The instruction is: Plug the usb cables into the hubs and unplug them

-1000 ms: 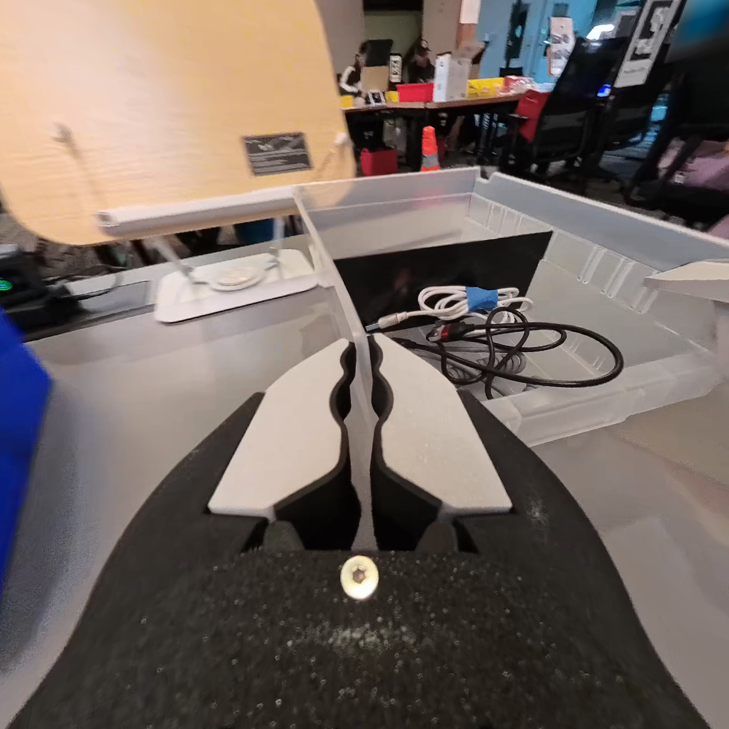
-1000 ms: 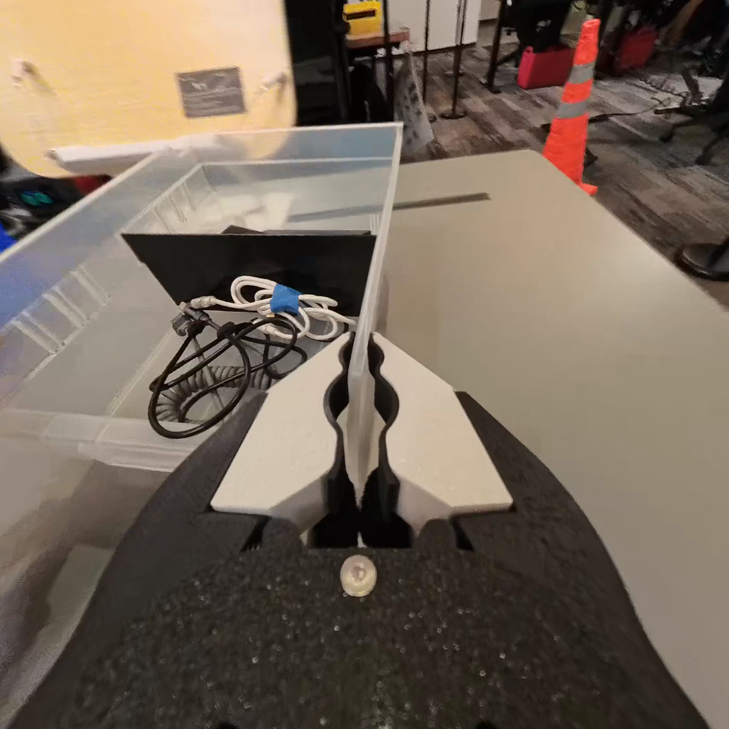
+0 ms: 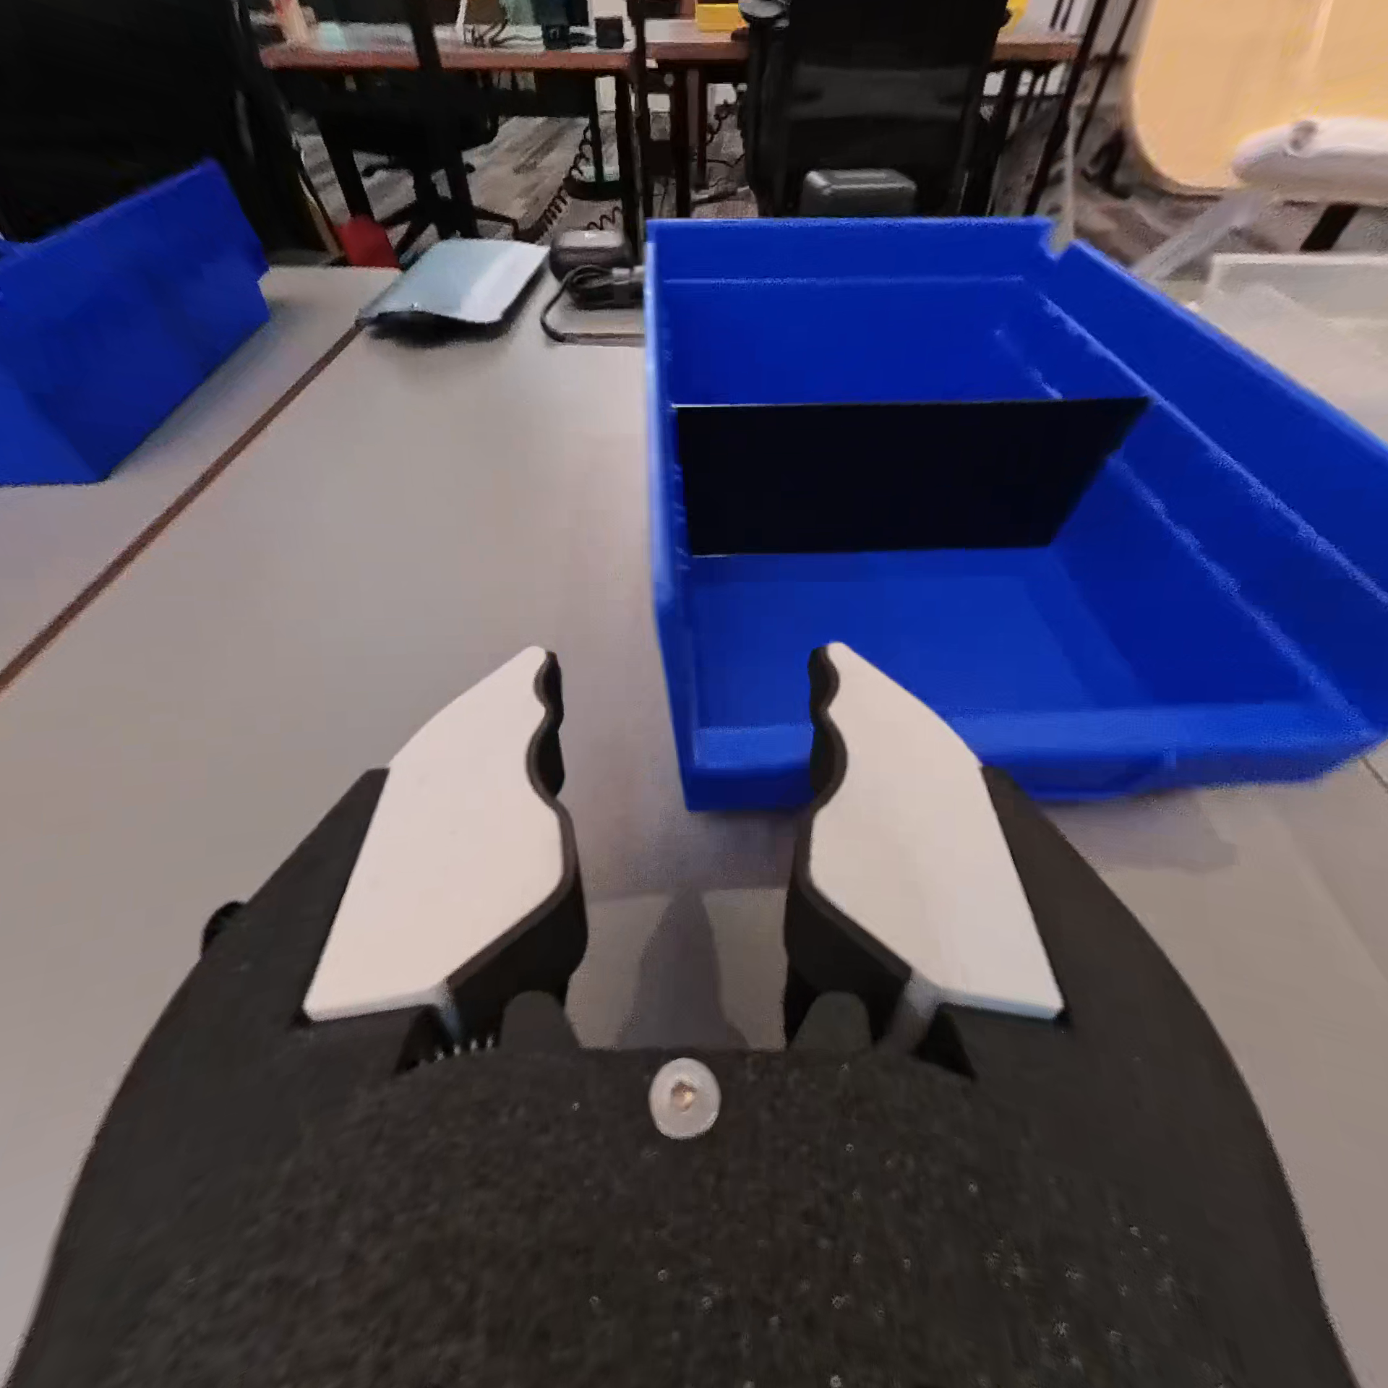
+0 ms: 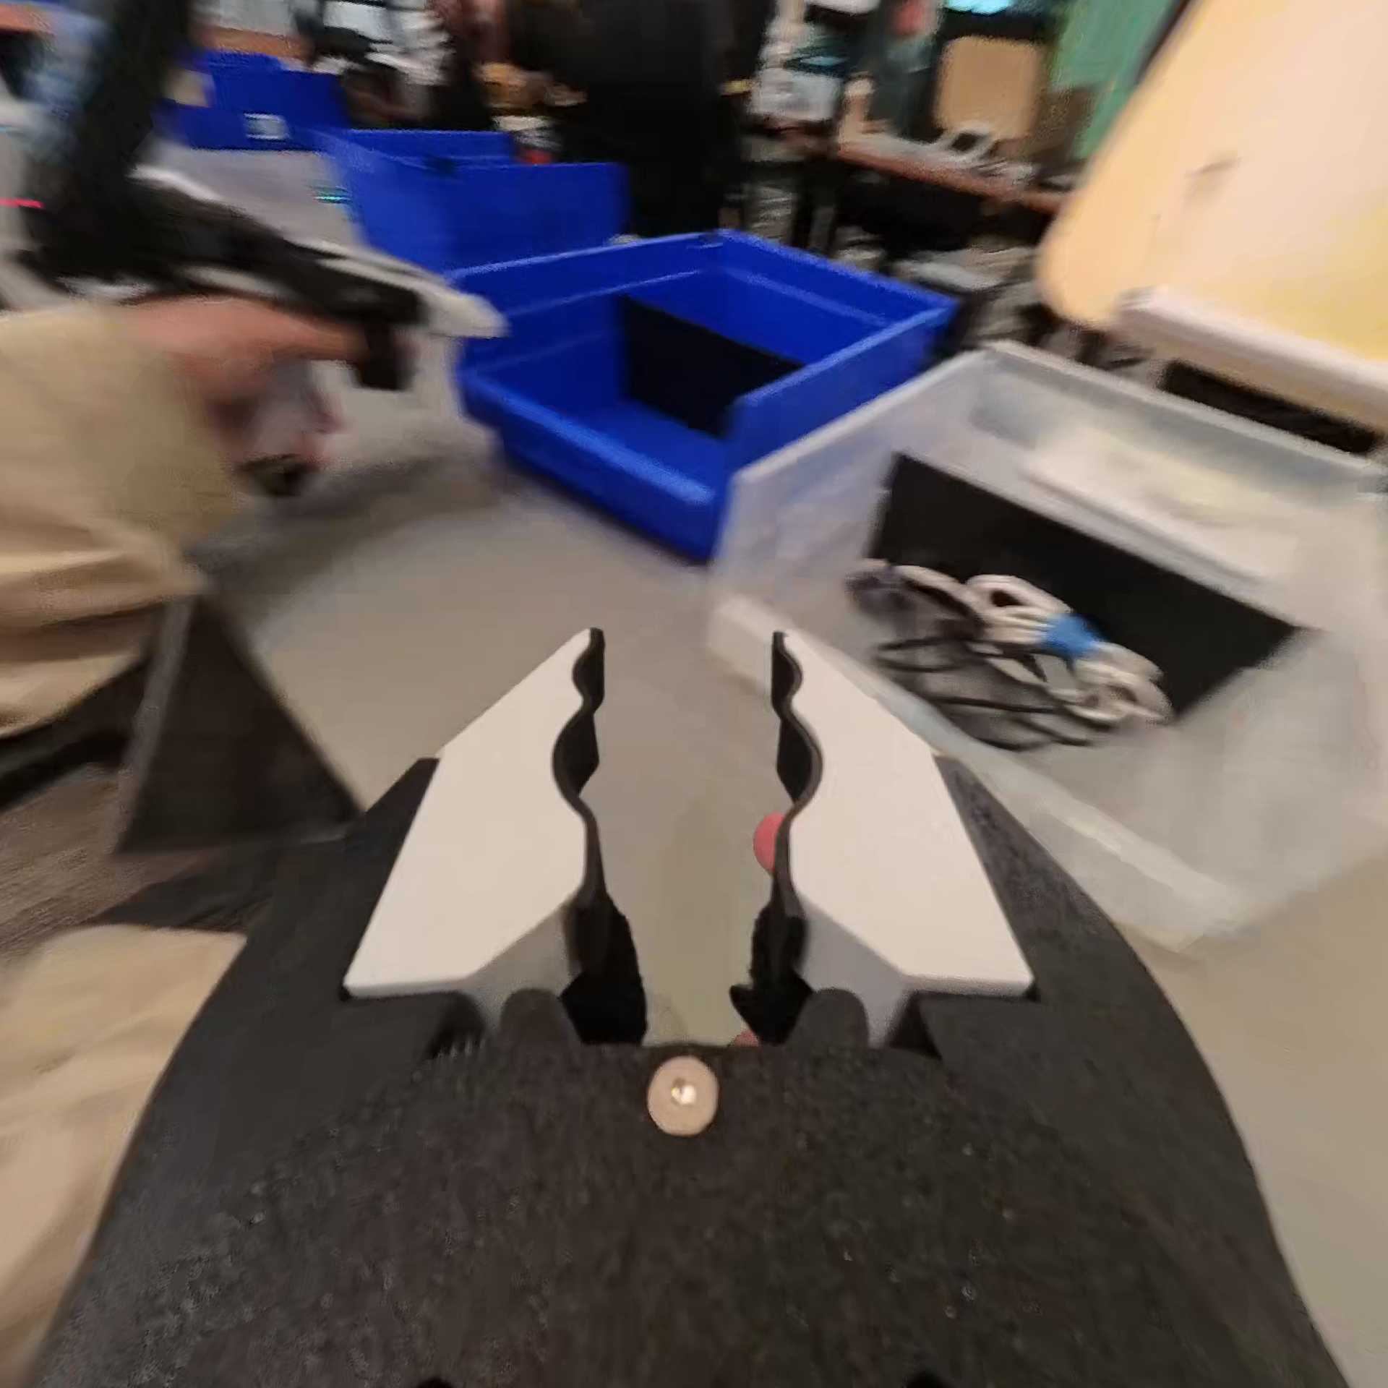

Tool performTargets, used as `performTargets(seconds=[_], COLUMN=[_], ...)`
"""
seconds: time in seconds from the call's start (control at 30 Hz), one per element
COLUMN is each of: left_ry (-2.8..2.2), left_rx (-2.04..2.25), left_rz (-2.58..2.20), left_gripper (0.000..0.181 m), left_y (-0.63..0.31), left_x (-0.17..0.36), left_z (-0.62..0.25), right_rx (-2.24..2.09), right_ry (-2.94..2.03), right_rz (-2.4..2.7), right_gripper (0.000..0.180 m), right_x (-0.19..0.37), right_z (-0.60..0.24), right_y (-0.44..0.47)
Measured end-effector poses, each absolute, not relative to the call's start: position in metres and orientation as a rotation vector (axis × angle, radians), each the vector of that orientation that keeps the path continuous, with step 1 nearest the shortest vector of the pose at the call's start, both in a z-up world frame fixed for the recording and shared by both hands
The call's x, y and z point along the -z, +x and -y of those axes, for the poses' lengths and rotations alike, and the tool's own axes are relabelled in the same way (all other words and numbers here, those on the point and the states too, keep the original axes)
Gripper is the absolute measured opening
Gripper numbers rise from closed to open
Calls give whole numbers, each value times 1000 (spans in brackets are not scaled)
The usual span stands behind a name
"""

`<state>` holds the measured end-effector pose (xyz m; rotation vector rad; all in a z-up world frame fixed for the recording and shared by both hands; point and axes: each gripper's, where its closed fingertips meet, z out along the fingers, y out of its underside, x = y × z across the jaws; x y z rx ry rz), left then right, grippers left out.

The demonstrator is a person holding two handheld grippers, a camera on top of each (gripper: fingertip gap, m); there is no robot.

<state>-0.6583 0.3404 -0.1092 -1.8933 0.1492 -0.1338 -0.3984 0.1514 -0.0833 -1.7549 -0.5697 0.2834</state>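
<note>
Both your left gripper (image 3: 683, 661) and right gripper (image 4: 687, 646) gape, holding nothing, near the blue plastic bin (image 3: 1239, 420) and the clear plastic bin (image 4: 789, 511) of coiled cables (image 4: 1006, 661).

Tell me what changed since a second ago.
Both let go of the clear bin's side walls: the left hand-held gripper now faces the blue bin, open; the right hand-held gripper backed off, open. The cables stay in the clear bin.

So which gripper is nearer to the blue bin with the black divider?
Left. The left gripper hangs open at the near corner of the blue bin. The right gripper, also open, is farther back, beside the clear bin.
</note>
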Motion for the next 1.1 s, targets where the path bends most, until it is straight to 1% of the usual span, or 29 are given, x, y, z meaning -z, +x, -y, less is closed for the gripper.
performTargets(seconds=[0.03, 0.07, 0.1, 0.13, 0.17, 0.27, 0.37, 0.43, 0.5, 0.53, 0.57, 0.63, 0.67, 0.77, 0.9, 0.97, 1.1], left_ry=[-1892, -1887, -1888, -1899, -1908, -1905, -1919, -1925, -1922, -1919, -1914, -1906, -1898, -1852, -1738, -1695, -1557], left_rx=[148, 167, 198, 216, 204, 117, 133, 107, 48, 34, 34, 57, 55, 20, -92, -136, -160], left_rz=[-123, -113, -129, -136, -130, -163, -181, -197, -208, -202, -185, -164, -160, -127, -136, -138, -182], left_gripper=[58, 42, 22, 7, 2, 1, 3, 4, 4, 4, 4, 4, 4, 4, 5, 4, 4], left_y=[-662, -664, -662, -661, -662, -666, -662, -663, -666, -667, -669, -669, -670, -675, -681, -676, -648], left_x=[110, 110, 110, 111, 111, 111, 112, 112, 112, 112, 112, 112, 111, 107, 79, 64, 10], left_z=[-350, -357, -361, -361, -358, -336, -300, -276, -256, -247, -239, -225, -220, -202, -173, -162, -161], right_rx=[-337, -364, -383, -401, -422, -475, -492, -413, -284, -216, -148, -87, -60, -105, -240, -218, -169], right_ry=[-1767, -1783, -1800, -1819, -1833, -1845, -1903, -1927, -1917, -1912, -1922, -1943, -1940, -1912, -1908, -1897, -1760], right_rz=[606, 624, 633, 639, 638, 584, 497, 416, 363, 334, 301, 300, 283, 311, 371, 391, 357], right_gripper=[44, 42, 38, 37, 36, 33, 34, 38, 38, 35, 24, 7, 4, 2, 3, 3, 2], right_x=[90, 97, 104, 110, 113, 110, 115, 120, 121, 122, 124, 131, 131, 130, 107, 95, 41], right_z=[-145, -142, -142, -144, -146, -164, -189, -211, -229, -236, -242, -247, -248, -244, -225, -220, -218], right_y=[-420, -435, -447, -456, -463, -475, -485, -484, -481, -477, -474, -477, -477, -483, -495, -492, -464])
